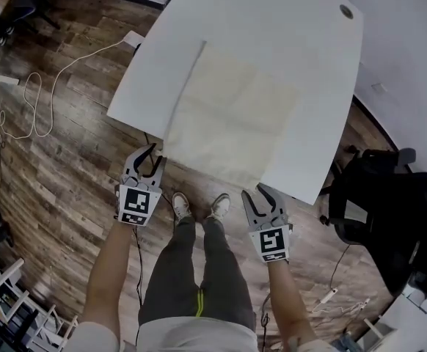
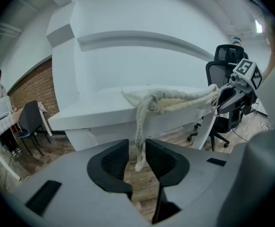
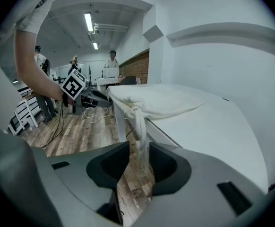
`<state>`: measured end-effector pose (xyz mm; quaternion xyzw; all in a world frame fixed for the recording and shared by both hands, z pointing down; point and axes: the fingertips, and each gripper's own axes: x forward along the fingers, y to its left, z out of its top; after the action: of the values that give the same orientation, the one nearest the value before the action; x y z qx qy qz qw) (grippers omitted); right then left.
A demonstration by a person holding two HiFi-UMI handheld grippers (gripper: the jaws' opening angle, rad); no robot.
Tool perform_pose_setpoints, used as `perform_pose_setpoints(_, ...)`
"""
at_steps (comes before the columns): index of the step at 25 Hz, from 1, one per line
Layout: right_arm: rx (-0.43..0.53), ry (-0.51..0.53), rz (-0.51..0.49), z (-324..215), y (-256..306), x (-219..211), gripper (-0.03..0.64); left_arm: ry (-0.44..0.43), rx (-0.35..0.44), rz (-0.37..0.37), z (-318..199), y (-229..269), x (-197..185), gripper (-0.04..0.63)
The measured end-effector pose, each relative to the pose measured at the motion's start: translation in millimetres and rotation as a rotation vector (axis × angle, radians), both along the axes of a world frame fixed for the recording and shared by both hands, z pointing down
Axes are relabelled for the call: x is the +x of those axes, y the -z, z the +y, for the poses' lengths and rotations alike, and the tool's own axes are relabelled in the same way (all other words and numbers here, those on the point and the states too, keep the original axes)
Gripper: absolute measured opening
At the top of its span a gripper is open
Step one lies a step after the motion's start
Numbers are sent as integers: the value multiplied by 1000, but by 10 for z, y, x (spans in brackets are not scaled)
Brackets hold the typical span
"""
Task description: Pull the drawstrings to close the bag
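Note:
A cream drawstring bag (image 1: 232, 116) lies flat on the white table (image 1: 272, 20), its gathered mouth at the near edge. In the left gripper view a knotted cord (image 2: 141, 126) hangs off the bag's corner (image 2: 175, 98) and dangles between the jaws of my left gripper (image 2: 136, 148), which stand apart without pressing it. In the right gripper view the other cord (image 3: 140, 126) hangs from the bag (image 3: 161, 100), loose between the open jaws of my right gripper (image 3: 139, 152). From the head view, the left gripper (image 1: 153, 158) and right gripper (image 1: 256, 191) sit just off the table's near edge.
A black office chair (image 1: 382, 196) stands right of the table. A white cable (image 1: 37, 101) trails over the wood floor at left. The person's legs and shoes (image 1: 199, 207) are between the grippers. People stand far back in the room (image 3: 111, 60).

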<state>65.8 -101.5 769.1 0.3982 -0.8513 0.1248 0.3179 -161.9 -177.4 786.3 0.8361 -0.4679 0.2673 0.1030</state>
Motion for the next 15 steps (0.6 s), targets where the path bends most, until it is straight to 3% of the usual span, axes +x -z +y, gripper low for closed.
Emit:
perform_pose_setpoints(3, 2, 0, -1, -30, -42, -56, 141, -28, 9, 28, -79, -39, 60, 129)
perform_pose_setpoints(6, 11, -12, -7, -69, -31, -99, 83, -20, 40, 40, -178, 4, 82, 144)
perform_pose_setpoints(7, 14, -19, -15, -79, -19, -114, 72, -5, 52, 43, -203, 33, 67, 121)
perform_pose_setpoints(8, 20, -24, -28, -89, 1, -134, 66, 11, 60, 56, -218, 66, 51, 55)
perform_pose_setpoints(9, 34, -27, -47, -101, 35, -158, 61, 23, 62, 83, -220, 103, 40, 25)
perform_pose_setpoints(12, 73, -56, -121, -114, 191, -202, 55, 45, 38, 190, -156, 216, 14, 20)
perform_pose_setpoints(15, 32, -105, -132, -46, 352, -187, 55, 74, 31, 272, -53, 390, -43, 17)
